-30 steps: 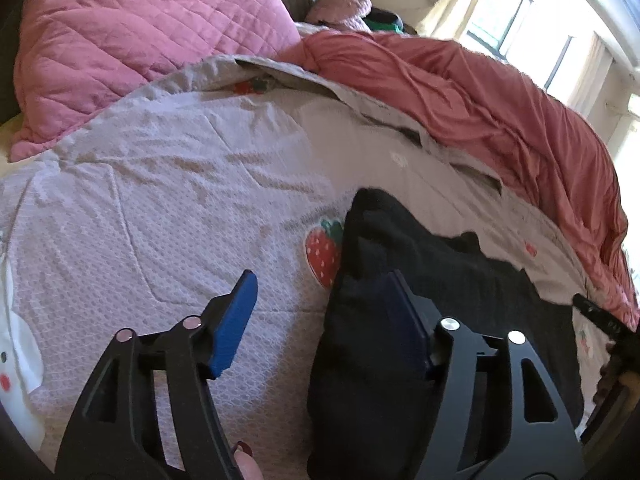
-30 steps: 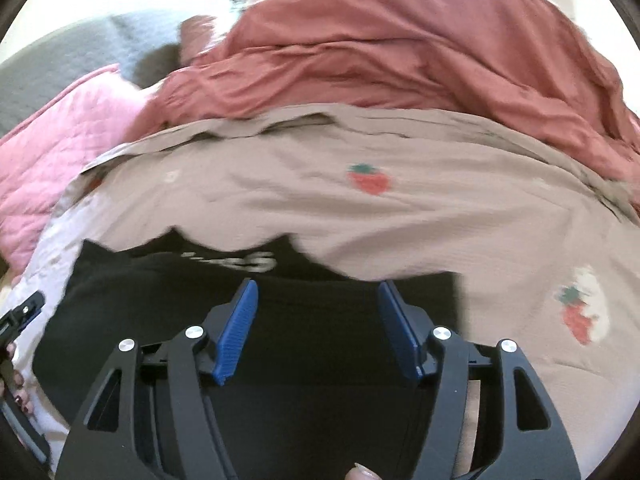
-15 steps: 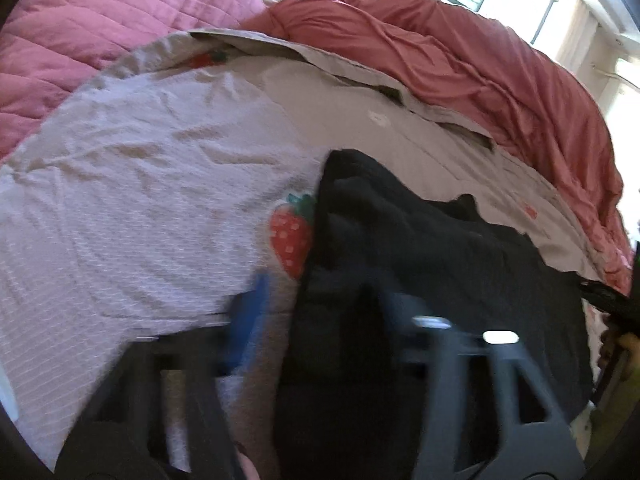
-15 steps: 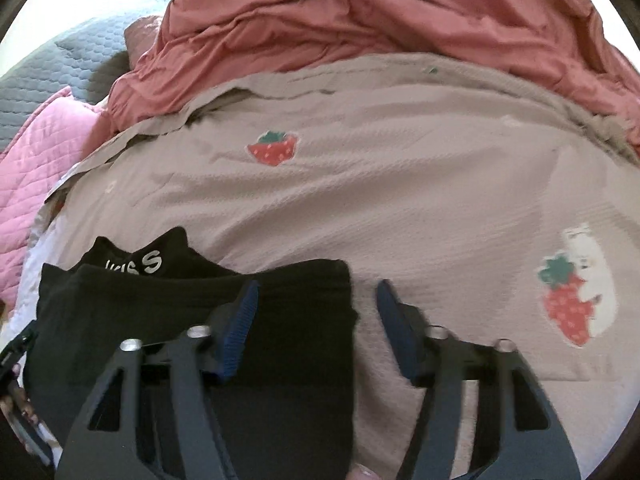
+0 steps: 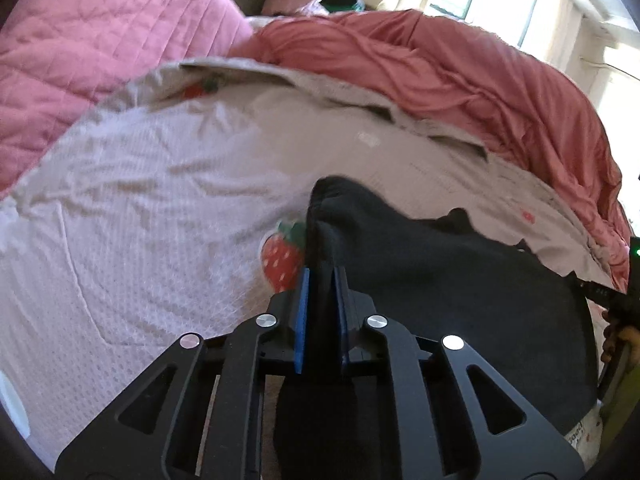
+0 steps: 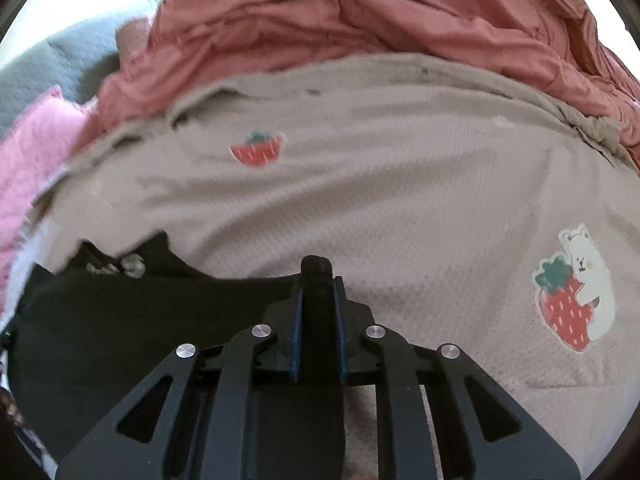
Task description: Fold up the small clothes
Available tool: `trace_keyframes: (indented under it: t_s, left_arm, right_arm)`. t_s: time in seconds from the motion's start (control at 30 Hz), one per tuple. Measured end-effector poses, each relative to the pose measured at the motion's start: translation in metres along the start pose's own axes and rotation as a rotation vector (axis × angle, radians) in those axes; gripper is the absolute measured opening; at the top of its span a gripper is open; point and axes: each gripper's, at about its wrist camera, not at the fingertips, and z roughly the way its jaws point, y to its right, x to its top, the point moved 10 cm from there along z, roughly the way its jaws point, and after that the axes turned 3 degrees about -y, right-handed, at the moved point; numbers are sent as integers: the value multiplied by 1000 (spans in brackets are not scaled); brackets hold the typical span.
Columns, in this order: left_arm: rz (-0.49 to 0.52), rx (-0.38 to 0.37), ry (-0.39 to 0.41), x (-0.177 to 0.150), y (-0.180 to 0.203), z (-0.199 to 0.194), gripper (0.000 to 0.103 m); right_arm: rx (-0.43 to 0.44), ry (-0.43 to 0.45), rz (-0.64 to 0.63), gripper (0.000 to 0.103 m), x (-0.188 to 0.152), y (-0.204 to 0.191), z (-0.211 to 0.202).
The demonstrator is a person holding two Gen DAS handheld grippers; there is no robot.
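A small black garment (image 5: 460,280) lies on the grey strawberry-print bedspread (image 5: 160,200). My left gripper (image 5: 320,276) is shut on the garment's left edge, with black cloth pinched between the blue pads. In the right wrist view the same garment (image 6: 140,320) spreads to the left, with white lettering near its collar. My right gripper (image 6: 318,284) is shut on the garment's right corner, and a fold of cloth sticks up between the pads. The right gripper's tip shows at the far right of the left wrist view (image 5: 616,300).
A rumpled salmon duvet (image 5: 460,72) lies along the far side of the bed. A pink quilted blanket (image 5: 88,56) sits at the far left. The bedspread (image 6: 400,200) carries strawberry patches (image 6: 256,150) and a bear patch (image 6: 576,288).
Both grippers were open over the garment one second ago. Each moved to an outer edge of the garment and closed on the cloth.
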Motion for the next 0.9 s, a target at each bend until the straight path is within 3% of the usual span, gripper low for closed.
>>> trace_keyframes:
  t_s: [0.27, 0.33, 0.43, 0.63, 0.9]
  left_arm:
    - [-55, 4, -24, -3, -14, -1, 15]
    - [-56, 5, -24, -3, -15, -2, 16]
    - [-51, 10, -19, -3, -15, -4, 16]
    - [-46, 19, -14, -3, -17, -13, 19]
    - [-72, 63, 3, -3, -31, -31, 30]
  right_arm:
    - [-37, 21, 4, 32, -3, 6, -8]
    - [-29, 30, 5, 44, -4, 5, -13]
    - [-17, 44, 5, 52, -7, 2, -22]
    - [-11, 71, -16, 61, -13, -6, -43]
    - [32, 82, -60, 65, -39, -33, -72]
